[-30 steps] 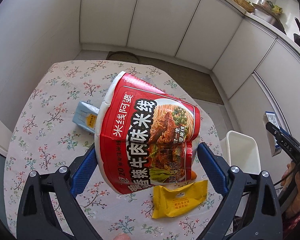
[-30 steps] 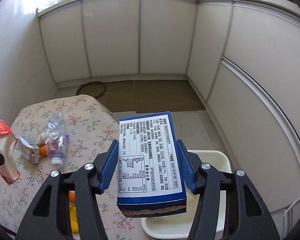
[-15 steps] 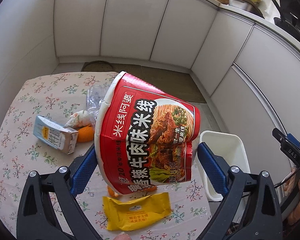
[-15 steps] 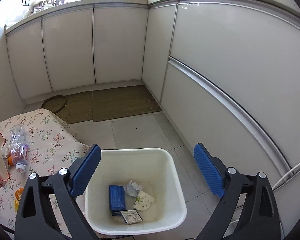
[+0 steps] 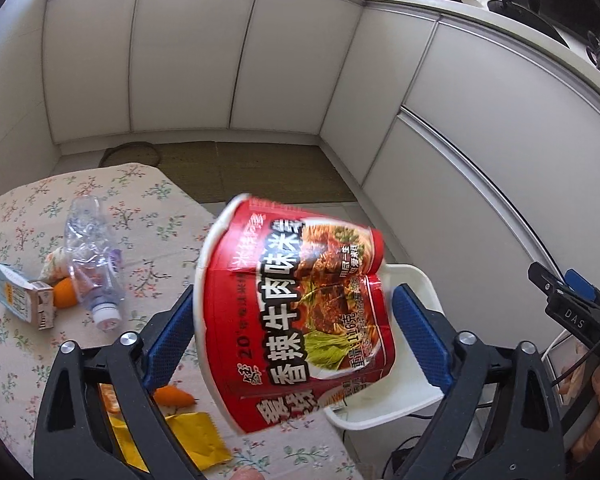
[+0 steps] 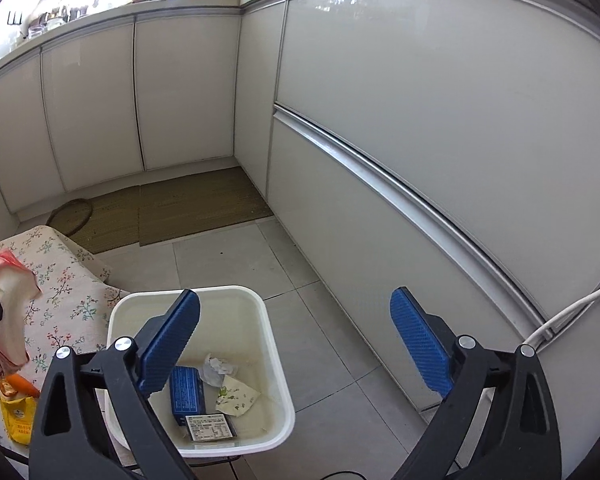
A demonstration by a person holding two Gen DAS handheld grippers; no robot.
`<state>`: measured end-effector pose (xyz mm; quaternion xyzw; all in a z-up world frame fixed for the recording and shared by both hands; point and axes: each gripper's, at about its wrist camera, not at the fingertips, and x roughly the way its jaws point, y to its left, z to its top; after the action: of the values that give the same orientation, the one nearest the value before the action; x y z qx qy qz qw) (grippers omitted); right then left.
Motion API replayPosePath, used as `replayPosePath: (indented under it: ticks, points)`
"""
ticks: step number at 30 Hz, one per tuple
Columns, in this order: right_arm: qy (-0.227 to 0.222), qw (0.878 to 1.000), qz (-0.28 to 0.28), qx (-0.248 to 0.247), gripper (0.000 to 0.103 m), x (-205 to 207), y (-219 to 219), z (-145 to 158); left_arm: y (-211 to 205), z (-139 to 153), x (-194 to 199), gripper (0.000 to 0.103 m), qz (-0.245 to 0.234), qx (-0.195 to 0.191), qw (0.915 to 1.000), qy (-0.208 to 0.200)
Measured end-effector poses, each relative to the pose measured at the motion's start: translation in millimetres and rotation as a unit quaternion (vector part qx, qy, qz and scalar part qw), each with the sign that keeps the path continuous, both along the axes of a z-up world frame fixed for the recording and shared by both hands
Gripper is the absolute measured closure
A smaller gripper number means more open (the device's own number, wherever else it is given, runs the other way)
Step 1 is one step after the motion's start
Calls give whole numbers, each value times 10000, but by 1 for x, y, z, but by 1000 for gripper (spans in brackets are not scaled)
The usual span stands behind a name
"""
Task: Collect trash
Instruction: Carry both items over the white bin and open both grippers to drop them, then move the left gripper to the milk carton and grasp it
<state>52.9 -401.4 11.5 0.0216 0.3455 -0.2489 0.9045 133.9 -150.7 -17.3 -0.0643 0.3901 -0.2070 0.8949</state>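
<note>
A red instant-noodle cup hangs in the air, tilted and blurred, between the blue pads of my left gripper. The jaws are closing on the cup's sides. It hovers over the table's right edge, beside the white bin. Seen from the right wrist, the cup is at the far left. My right gripper stands open and empty above the bin. A blue box, crumpled paper and a label lie in the bin.
On the floral tablecloth lie a crushed plastic bottle, a small carton, orange peel and a yellow packet. White cabinets curve around the tiled floor, with a woven mat in the corner. A person's hand is at right.
My right gripper opened and let go of the blue box, which now lies in the bin. My left gripper carried the noodle cup rightward towards the bin, and the cup has tilted.
</note>
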Motion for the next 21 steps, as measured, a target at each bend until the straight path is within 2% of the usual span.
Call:
replayPosePath:
  ticks: [7, 10, 15, 21]
  points:
    - [82, 9995, -300, 100, 10, -11, -30, -3, -62, -1, -4, 17, -436, 108, 9990, -68]
    - [113, 9990, -375, 208, 10, -15, -41, -4, -76, 0, -8, 17, -552, 61, 9984, -51]
    - [89, 9990, -366, 253, 10, -16, -45, -3, -85, 5, -17, 15, -664, 197, 9975, -145]
    - [75, 9994, -225, 233, 9, -16, -37, -1, -75, 1, -20, 9, -481, 462, 9977, -134]
